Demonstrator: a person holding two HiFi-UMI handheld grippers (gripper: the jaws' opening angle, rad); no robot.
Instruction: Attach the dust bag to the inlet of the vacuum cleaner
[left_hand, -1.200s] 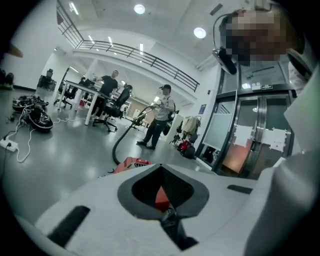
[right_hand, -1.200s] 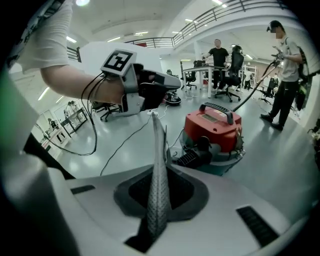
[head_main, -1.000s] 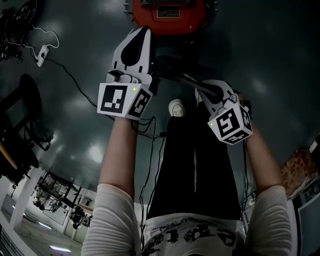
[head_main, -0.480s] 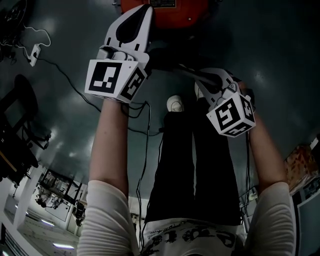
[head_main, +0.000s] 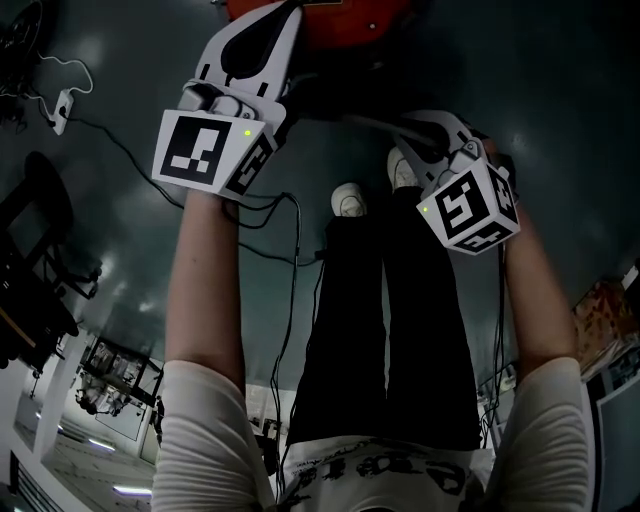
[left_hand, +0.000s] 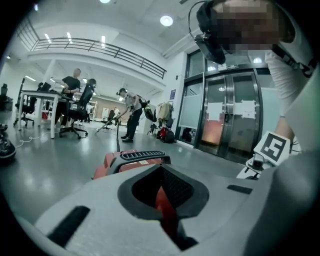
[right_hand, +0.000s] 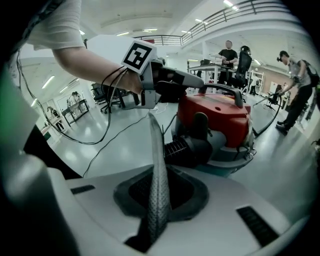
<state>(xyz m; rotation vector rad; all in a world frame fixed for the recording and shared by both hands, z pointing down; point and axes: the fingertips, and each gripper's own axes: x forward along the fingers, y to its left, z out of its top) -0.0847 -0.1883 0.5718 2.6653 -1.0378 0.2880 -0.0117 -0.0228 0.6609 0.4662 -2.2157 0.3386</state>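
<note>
Head view, vacuum cleaner (head_main: 350, 18): red body at the top centre of the frame, cut by the top edge, beyond the person's shoes (head_main: 349, 198).
Vacuum axis: in the right gripper view it sits upright on the glossy floor (right_hand: 115, 145) at centre right. Its long axis runs from lower left to right across the frame.
Vacuum front: black ribbed hose stub (right_hand: 182, 148) on the near end, pointing lower left.
Vacuum materials: shiny red plastic shell, grey-green base rim, black arched handle (right_hand: 222, 91) across the top.
Left gripper (head_main: 283, 22): white fingers pressed together to one tip over the vacuum's near edge. Its own view shows a red sliver in the seam; what it is cannot be told.
Right gripper (right_hand: 153, 130): fingers closed flat into one thin blade with grey diamond-textured pads, nothing between, tip just left of the hose stub.
Writing: black-and-white square markers on the left cube (head_main: 205, 150) and right cube (head_main: 468, 208). The pale label (left_hand: 143, 162) on the vacuum is too small to read.
</note>
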